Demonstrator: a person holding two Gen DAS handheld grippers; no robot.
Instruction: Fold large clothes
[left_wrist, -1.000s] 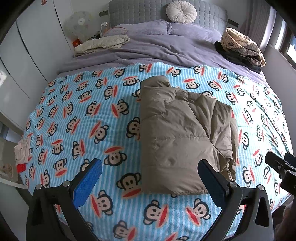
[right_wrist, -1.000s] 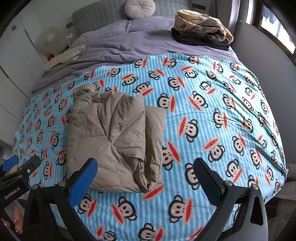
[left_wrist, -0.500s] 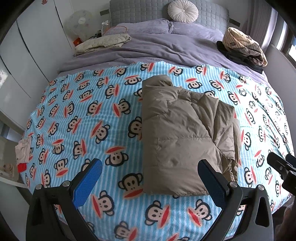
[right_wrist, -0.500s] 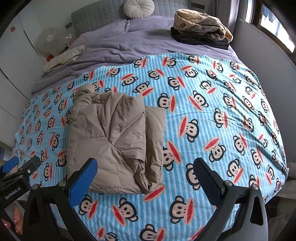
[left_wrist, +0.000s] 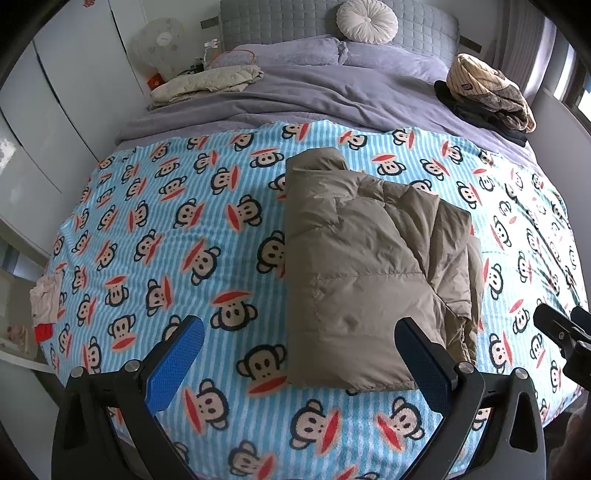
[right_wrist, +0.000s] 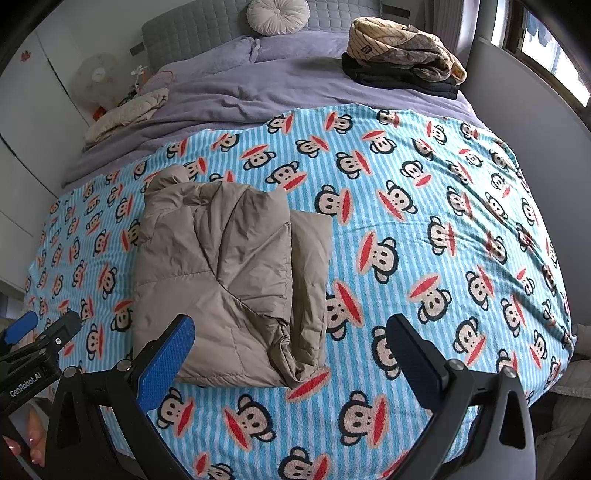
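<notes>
I see the folded tan jacket (left_wrist: 373, 273) lying flat on the monkey-print blanket (left_wrist: 177, 236). My left gripper (left_wrist: 299, 354) and right gripper (right_wrist: 290, 350) hover above the blanket's near edge, fingers wide, holding nothing.

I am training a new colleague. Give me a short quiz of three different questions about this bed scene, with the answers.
1. True or false: the left tool is shut on the tan padded jacket.
2. Multiple choice: where does the jacket lie? A) on the monkey-print blanket, B) on the grey duvet, C) on the floor.
3. Short answer: what stands against the headboard at the far end of the bed?

Key:
1. False. Both the left tool and the right tool are open and hold nothing.
2. A.
3. A round white cushion.
</notes>
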